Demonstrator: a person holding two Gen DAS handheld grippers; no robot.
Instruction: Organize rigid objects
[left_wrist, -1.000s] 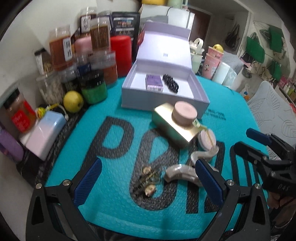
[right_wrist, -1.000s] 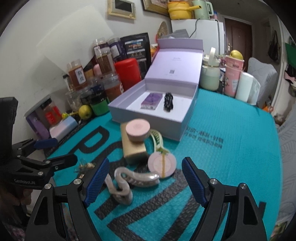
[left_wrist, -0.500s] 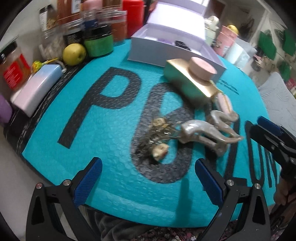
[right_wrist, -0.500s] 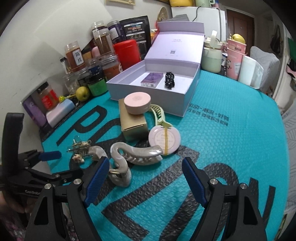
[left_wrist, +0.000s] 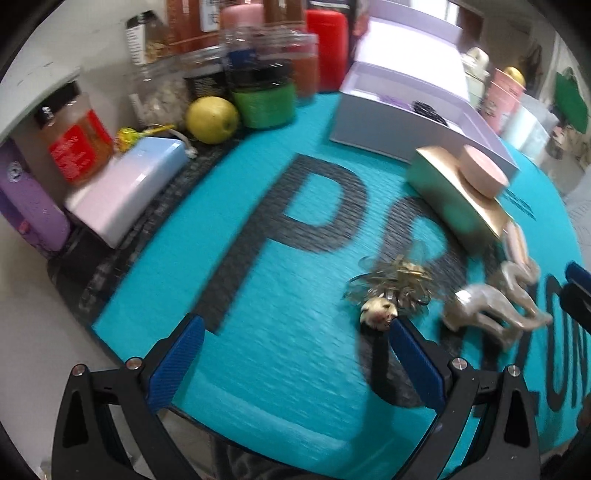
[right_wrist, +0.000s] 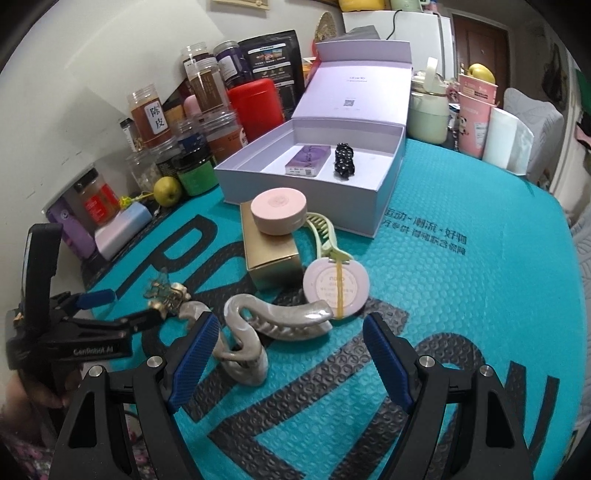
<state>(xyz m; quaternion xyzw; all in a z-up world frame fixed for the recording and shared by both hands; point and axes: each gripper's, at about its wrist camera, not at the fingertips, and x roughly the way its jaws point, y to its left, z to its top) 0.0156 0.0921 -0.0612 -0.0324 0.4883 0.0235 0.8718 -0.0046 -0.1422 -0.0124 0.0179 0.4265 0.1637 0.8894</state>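
My left gripper (left_wrist: 291, 363) swung left; gold hairpin (left_wrist: 391, 291) now lower right, off-centre, fingers apart. Right gripper (right_wrist: 290, 360) fingers apart above pearl claw clip (right_wrist: 258, 332); need re-aiming

Home, table crowded with spice jars (right_wrist: 149, 118), fridge (right_wrist: 397, 31)

Two low, close wrist views, sharing the teal mat (left_wrist: 280, 350) (right_wrist: 461, 302).
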